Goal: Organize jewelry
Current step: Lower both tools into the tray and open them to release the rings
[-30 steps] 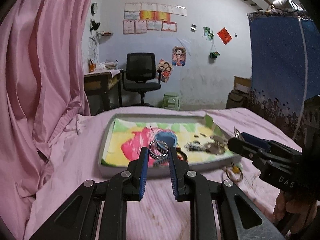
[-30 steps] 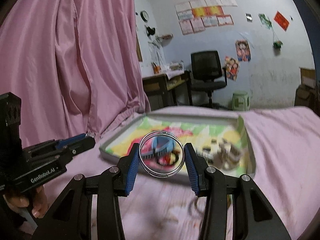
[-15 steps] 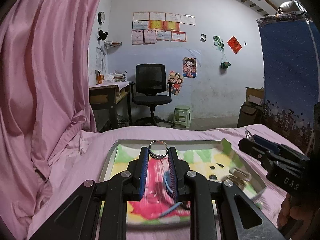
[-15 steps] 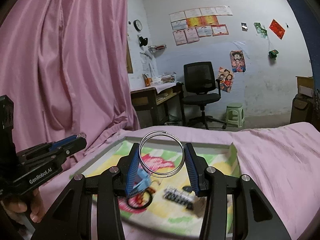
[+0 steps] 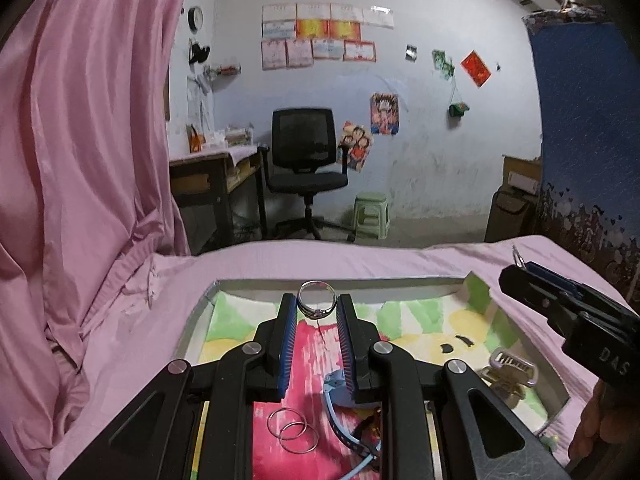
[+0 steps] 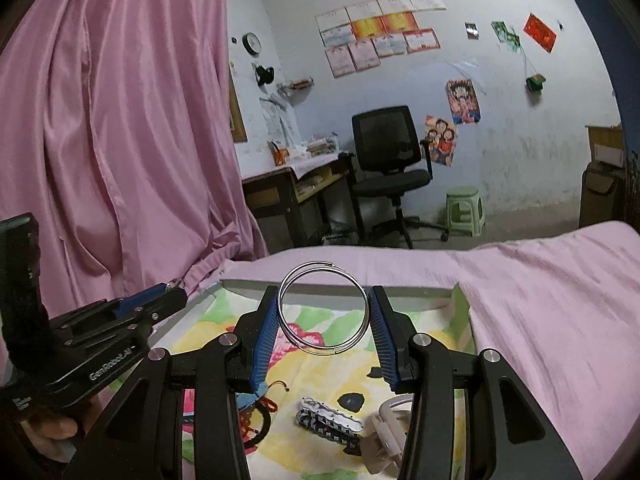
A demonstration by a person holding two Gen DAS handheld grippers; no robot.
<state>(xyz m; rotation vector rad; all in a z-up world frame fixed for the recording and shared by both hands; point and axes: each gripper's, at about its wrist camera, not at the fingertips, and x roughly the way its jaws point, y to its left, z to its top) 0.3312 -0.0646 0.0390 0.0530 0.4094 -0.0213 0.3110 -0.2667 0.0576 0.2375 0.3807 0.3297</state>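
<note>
Pink bed (image 5: 360, 264), tray (image 5: 340, 282), left hand-held gripper (image 5: 317, 309) clamping ring (image 5: 316, 300), right hand-held gripper (image 6: 323, 312) clamping bangle (image 6: 323, 308), only left view showing 2 loose rings (image 5: 293, 434)

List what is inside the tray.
In the tray: two thin rings, a blue band, a chain bracelet, a clip. Grippers cover the near part.

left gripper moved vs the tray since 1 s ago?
Yes. The left gripper, shut on a ring, has advanced over the tray: fingertips sat at its near rim, now near its far rim.
</note>
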